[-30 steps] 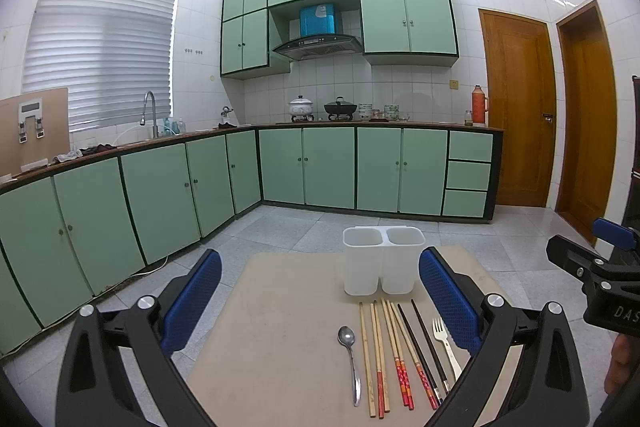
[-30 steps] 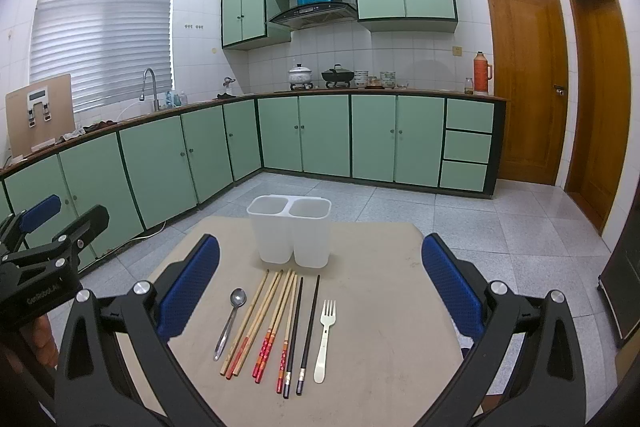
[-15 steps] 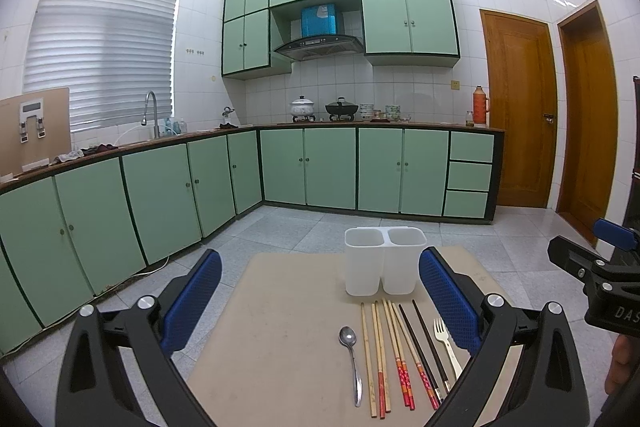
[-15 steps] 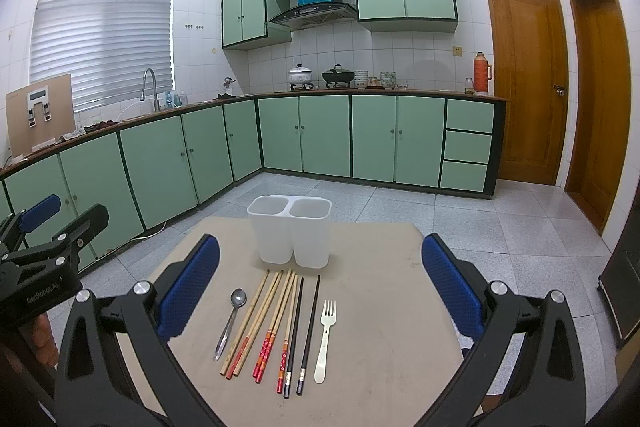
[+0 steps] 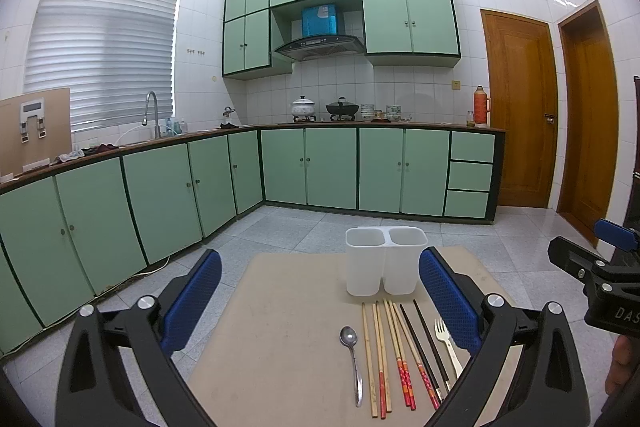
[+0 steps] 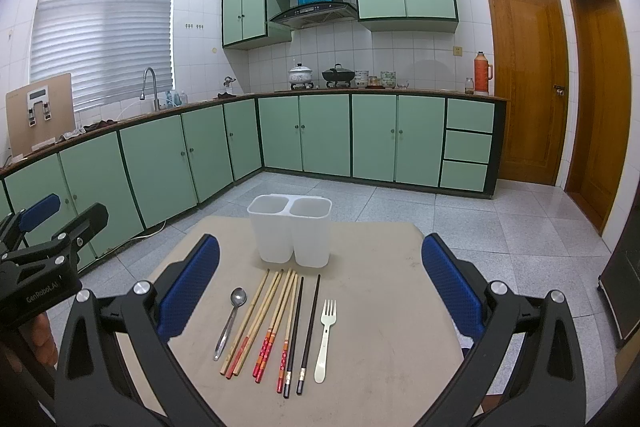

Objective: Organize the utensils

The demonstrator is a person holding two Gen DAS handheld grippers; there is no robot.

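Utensils, spoon (image 6: 231, 321), chopsticks (image 6: 276, 327) and fork (image 6: 326, 337), lie in a row just before the empty two-cup holder (image 6: 290, 229), both grippers (image 5: 320, 303) (image 6: 320, 293) wide open and empty, so best take one piece, pinched mid-handle, lifted clear.

A home kitchen is showing here: green cabinets (image 6: 372, 135) are lining two tiled walls, pots (image 6: 338, 75) are sitting under a range hood (image 6: 312, 15), and a faucet (image 6: 150, 87) is standing by the window blind (image 6: 104, 31).
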